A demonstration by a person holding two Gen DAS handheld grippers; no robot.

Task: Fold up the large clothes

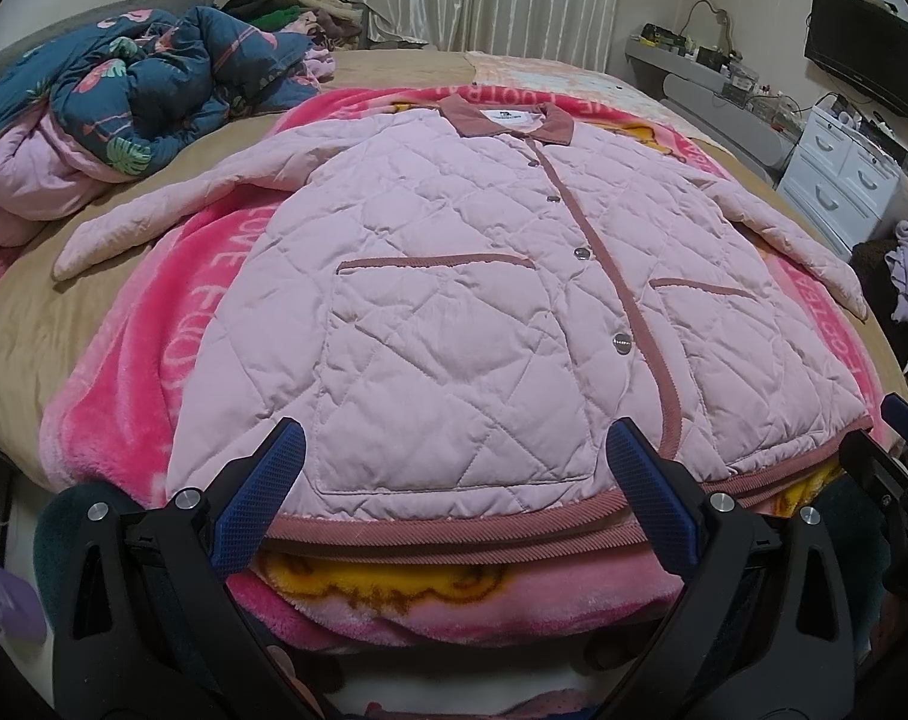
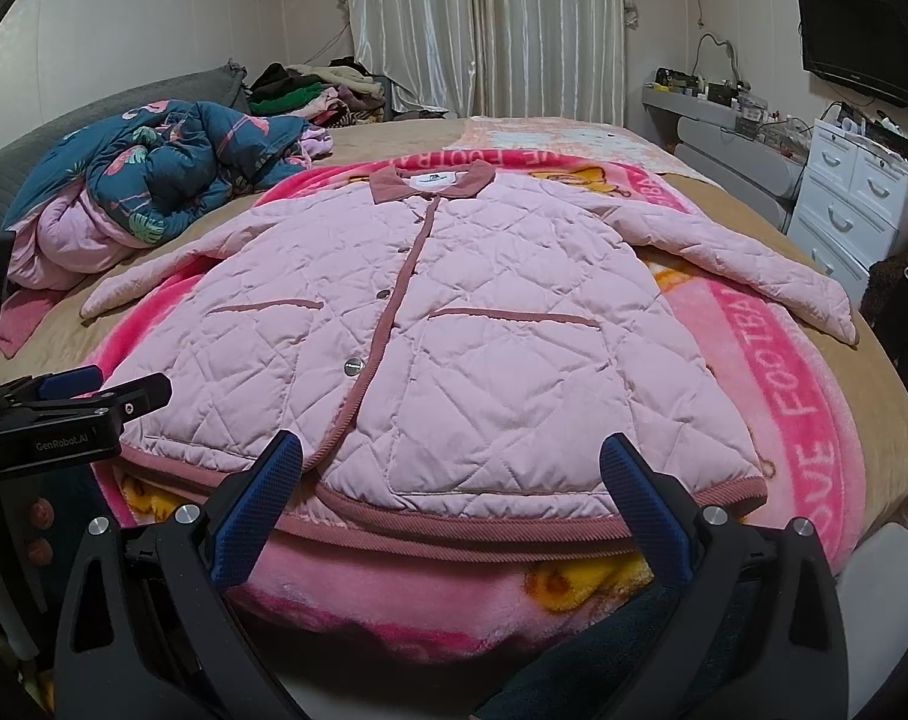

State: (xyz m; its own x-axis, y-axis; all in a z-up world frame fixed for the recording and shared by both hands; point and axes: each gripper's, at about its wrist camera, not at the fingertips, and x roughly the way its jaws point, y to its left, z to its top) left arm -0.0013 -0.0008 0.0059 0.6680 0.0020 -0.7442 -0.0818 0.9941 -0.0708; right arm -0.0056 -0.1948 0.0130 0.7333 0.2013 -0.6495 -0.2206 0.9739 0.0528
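One jacket (image 1: 484, 300) (two pockets, four snaps) lies flat on one blanket (image 1: 154, 360); left gripper (image 1: 454, 480) and right gripper (image 2: 451, 480) gape wide at six o'clock, empty.

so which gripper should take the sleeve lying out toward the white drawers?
Right, probably. The right gripper is open at the hem on the side of that sleeve; the left gripper sits farther over, toward the other sleeve.
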